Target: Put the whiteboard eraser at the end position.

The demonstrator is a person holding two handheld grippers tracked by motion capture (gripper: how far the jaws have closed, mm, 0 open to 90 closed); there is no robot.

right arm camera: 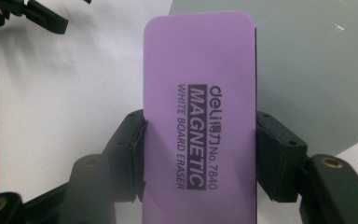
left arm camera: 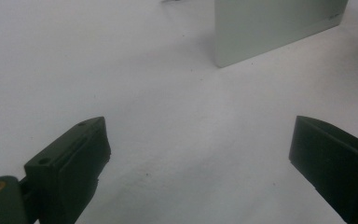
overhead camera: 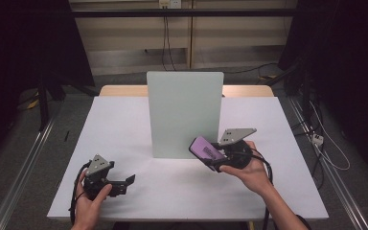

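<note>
Holding the purple whiteboard eraser (right arm camera: 199, 116) across its long sides, the right gripper (overhead camera: 214, 159) has both jaws pressed flat against its edges, printed face toward the camera, just in front of the lower right part of the upright pale board (overhead camera: 184, 112) standing mid-table. Likely step: bring the eraser to the board face. To do it well, I judge: tilt the wrist so the felt side, not the printed one, meets the panel squarely; press lightly, since the freestanding board could tip backward. Grip sits near the eraser's lower half, so hard pushing may lever it loose. Left gripper (overhead camera: 124, 183) hovers low over the white table (overhead camera: 124, 124), jaws wide apart, empty, free to brace the board's edge.
</note>
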